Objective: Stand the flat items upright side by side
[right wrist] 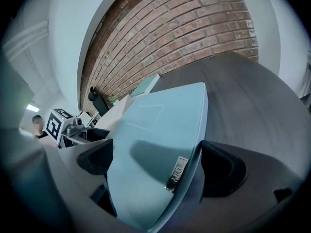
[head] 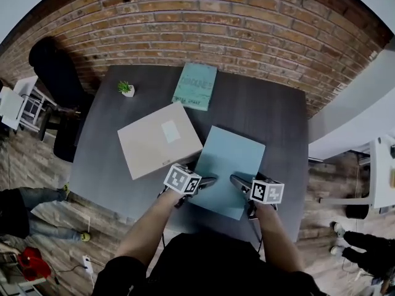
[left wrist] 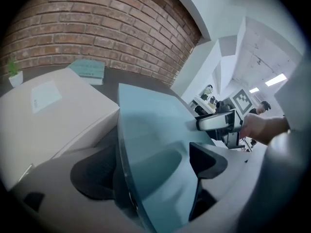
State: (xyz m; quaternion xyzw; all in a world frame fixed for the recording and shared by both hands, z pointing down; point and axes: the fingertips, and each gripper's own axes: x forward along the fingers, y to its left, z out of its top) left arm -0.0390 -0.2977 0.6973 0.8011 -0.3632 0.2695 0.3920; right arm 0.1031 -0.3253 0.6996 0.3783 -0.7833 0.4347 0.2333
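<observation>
Near edge of the table (head: 284,140): the left gripper (head: 207,181) and the right gripper (head: 236,179) each clamp the near end of the light blue flat item (head: 229,159), with a jaw pressed against either face. To its right the tabletop is bare out to the right edge. Just beside it on the left lies a beige flat item (head: 159,139). At the far edge lie a teal book (head: 195,86) and a small potted plant (head: 126,89), with the brick wall (head: 216,23) behind.

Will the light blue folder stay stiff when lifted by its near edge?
Probably stiff: the folder looks flat, unbent, between left gripper and right gripper. Smooth cover may slip. Thin, so likely to tip on edge.
</observation>
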